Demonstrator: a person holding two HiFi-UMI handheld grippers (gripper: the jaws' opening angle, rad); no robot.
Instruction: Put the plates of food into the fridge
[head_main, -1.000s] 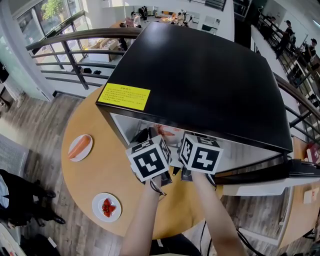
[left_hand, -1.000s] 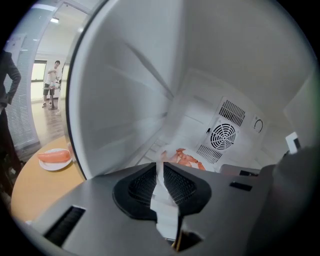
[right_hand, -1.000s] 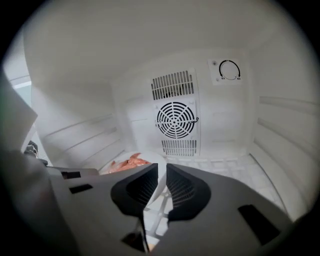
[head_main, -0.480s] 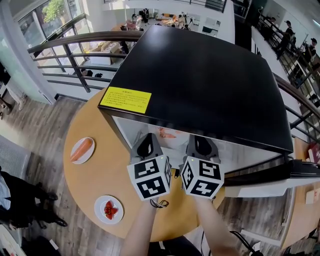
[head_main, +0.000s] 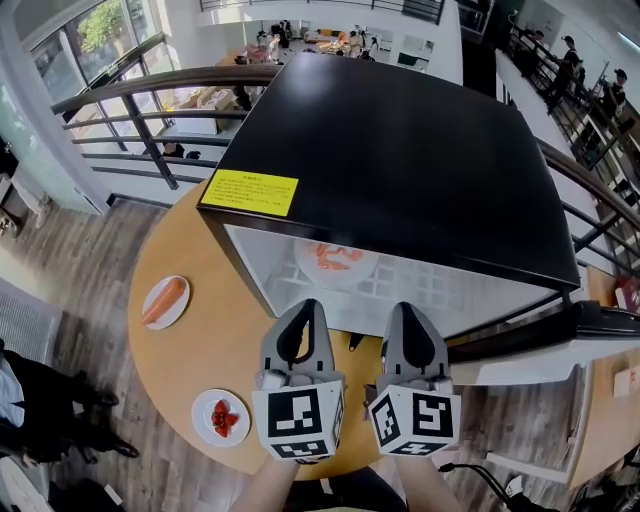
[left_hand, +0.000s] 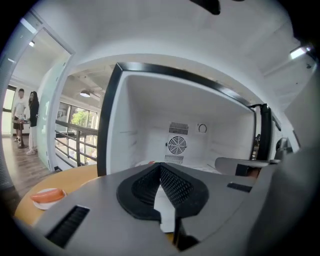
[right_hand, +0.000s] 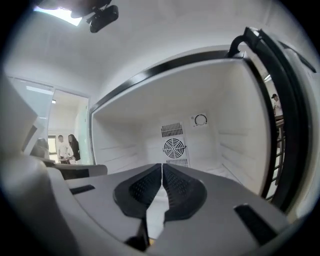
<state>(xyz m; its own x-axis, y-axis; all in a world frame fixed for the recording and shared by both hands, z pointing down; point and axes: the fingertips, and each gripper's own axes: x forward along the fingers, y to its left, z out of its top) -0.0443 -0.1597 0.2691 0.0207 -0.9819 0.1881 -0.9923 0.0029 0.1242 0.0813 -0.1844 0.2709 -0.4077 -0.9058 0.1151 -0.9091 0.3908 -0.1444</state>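
Left gripper (left_hand: 161, 169): jaws were pressed together with nothing between them. It was held above the table (head_main: 200, 340), in front of the open fridge (head_main: 400, 150).
Right gripper (right_hand: 162, 167): jaws were likewise closed and empty. It was just beside the left one, pointing into the fridge.
Plate inside (head_main: 335, 262): white, with orange-red food. It lay in the fridge toward its left side, apart from both grippers.
Salmon plate (head_main: 163, 299): sat on the table, left of the fridge.
Red-food plate (head_main: 220, 417): sat near the table's front edge, left of the left gripper.
Fridge interior: white walls, with a round fan (right_hand: 174, 148) on the back wall and a dial (right_hand: 200, 120) above it to the right.
Door (head_main: 600, 325): stood swung open at the fridge's right.
Background: a railing (head_main: 150, 90) ran behind the table, and people stood far off.
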